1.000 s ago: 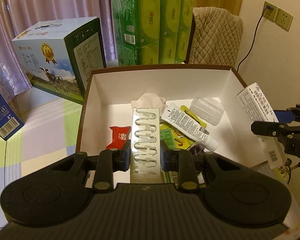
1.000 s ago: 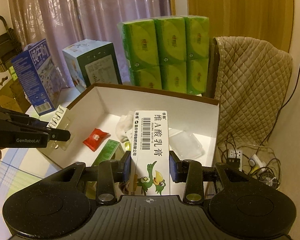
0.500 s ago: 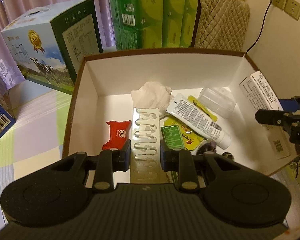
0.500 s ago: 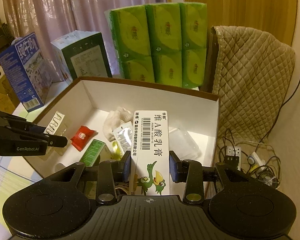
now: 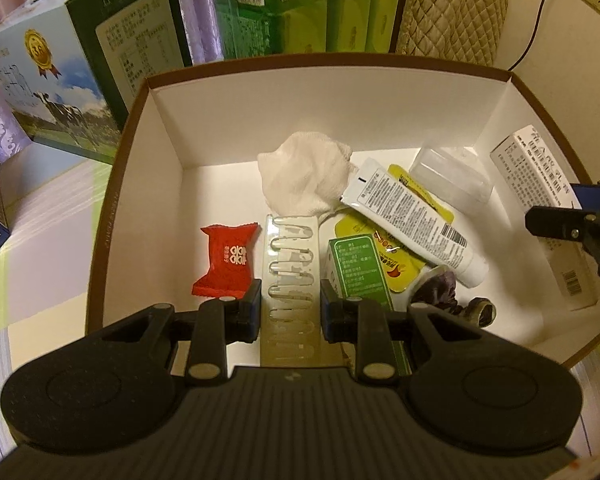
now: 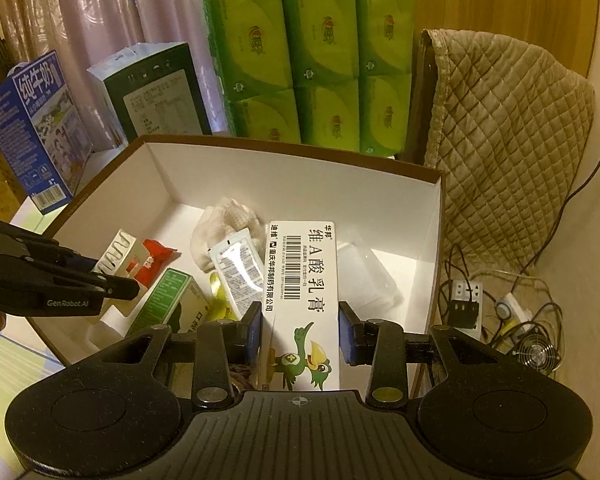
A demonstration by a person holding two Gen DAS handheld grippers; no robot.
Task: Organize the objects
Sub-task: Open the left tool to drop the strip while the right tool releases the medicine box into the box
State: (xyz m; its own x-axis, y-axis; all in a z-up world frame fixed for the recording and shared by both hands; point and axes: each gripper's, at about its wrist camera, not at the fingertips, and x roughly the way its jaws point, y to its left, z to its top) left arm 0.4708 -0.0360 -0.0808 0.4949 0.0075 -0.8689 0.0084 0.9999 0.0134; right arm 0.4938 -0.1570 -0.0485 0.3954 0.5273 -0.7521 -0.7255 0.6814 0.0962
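Observation:
My left gripper [image 5: 290, 308] is shut on a clear blister strip [image 5: 290, 264], held low inside the white box with brown rim [image 5: 160, 92]. My right gripper [image 6: 299, 330] is shut on a white ointment carton with a green bird [image 6: 302, 304], over the box's right side; the same carton [image 5: 540, 200] shows at the right of the left wrist view. In the box lie a red sachet [image 5: 226, 260], a white cloth [image 5: 304, 176], a white tube [image 5: 412, 216], a green carton [image 5: 356, 268], a yellow packet [image 5: 396, 268], a clear plastic case [image 5: 452, 180] and a purple item [image 5: 444, 292].
Behind the box stand green tissue packs [image 6: 312, 60], a milk carton box [image 5: 80, 64] and a blue box [image 6: 32, 128]. A quilted cover [image 6: 500, 120] drapes to the right. Cables, a power strip and a small fan [image 6: 536, 354] lie on the floor at right.
Both grippers have moved forward and down toward the box. The blister strip now sits lower among the box's contents; the ointment carton hangs closer over the clear case.

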